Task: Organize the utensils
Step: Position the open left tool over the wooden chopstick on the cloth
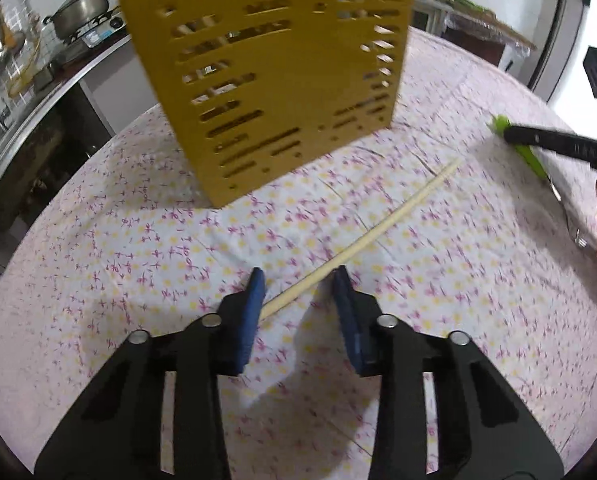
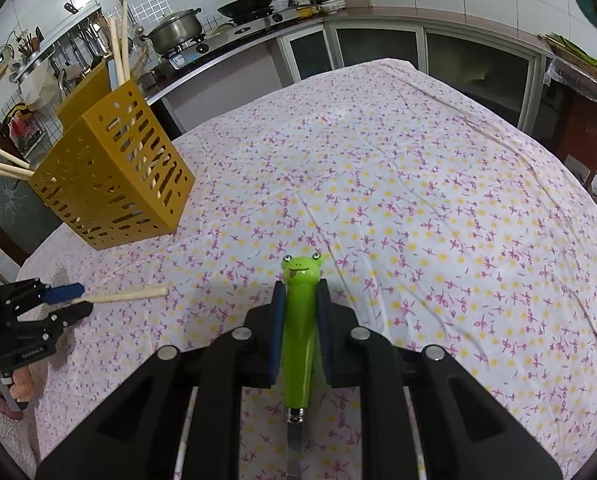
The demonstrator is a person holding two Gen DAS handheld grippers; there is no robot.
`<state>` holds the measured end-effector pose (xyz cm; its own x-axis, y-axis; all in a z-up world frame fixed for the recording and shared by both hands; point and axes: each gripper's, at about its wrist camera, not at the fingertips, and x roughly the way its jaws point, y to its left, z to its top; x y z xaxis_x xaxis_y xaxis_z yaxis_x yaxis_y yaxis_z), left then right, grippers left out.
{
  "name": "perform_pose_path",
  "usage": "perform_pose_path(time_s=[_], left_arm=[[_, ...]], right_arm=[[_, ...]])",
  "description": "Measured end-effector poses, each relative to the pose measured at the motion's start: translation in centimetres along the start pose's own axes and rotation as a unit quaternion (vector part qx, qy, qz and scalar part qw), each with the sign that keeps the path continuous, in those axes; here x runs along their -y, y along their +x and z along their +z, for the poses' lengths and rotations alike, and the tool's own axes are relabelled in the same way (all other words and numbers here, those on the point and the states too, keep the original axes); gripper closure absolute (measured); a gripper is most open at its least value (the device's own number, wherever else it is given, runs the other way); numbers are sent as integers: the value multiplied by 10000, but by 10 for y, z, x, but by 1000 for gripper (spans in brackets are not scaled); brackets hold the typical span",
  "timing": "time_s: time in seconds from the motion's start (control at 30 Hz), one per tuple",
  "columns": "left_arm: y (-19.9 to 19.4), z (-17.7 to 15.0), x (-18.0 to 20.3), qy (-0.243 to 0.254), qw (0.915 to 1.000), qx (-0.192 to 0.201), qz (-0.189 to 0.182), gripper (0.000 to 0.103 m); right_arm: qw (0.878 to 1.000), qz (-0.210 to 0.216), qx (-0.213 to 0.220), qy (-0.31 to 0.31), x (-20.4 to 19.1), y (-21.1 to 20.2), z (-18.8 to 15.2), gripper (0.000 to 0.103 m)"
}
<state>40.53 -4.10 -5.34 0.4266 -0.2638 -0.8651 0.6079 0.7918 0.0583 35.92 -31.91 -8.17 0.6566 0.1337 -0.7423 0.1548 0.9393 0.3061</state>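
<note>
A yellow slotted utensil holder (image 1: 266, 76) stands on the flowered tablecloth (image 1: 438, 300); it also shows at the left of the right wrist view (image 2: 114, 172) with several chopsticks (image 2: 120, 46) in it. My left gripper (image 1: 298, 280) is open, its blue pads either side of a loose wooden chopstick (image 1: 378, 232) lying on the cloth, also visible in the right wrist view (image 2: 126, 296). My right gripper (image 2: 300, 300) has its pads against the green frog-faced handle of a utensil (image 2: 298, 320), whose metal stem runs back under the gripper.
A kitchen counter with a steel pot (image 2: 176, 30), a wok (image 2: 250, 4) and a stove runs behind the table. Cabinets (image 2: 378, 46) stand beyond the far edge. The left gripper shows in the right wrist view (image 2: 64, 300).
</note>
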Motion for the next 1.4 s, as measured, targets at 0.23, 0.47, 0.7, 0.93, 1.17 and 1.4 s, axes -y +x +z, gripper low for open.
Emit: perform_pose_path(time_s=[0.23,0.47,0.7,0.93,1.17,1.4], left_arm=[[-17,-9,20,-23,9999,-73,154,101],[-33,-42,17,-320,9989,-95,319,103],[-50,-59,31,-206,9985,66,499,103],[-51,-32,49,303,9976,424,452,55],[-20,-3,52,802,9960,377,78,65],[-5,9,50,914,9942,182,-528,82]], right_arm=[[10000,62,24,57,-1,-8,-3,87],[9999,123,17,34,-11,-15,-14,87],[9998,204,78,17,-18,-25,-19,87],[9998,175,41,94,-1,-23,-17,87],[9998,73,12,209,14,-17,-11,87],[9999,-66,-57,128,13,-9,-3,87]])
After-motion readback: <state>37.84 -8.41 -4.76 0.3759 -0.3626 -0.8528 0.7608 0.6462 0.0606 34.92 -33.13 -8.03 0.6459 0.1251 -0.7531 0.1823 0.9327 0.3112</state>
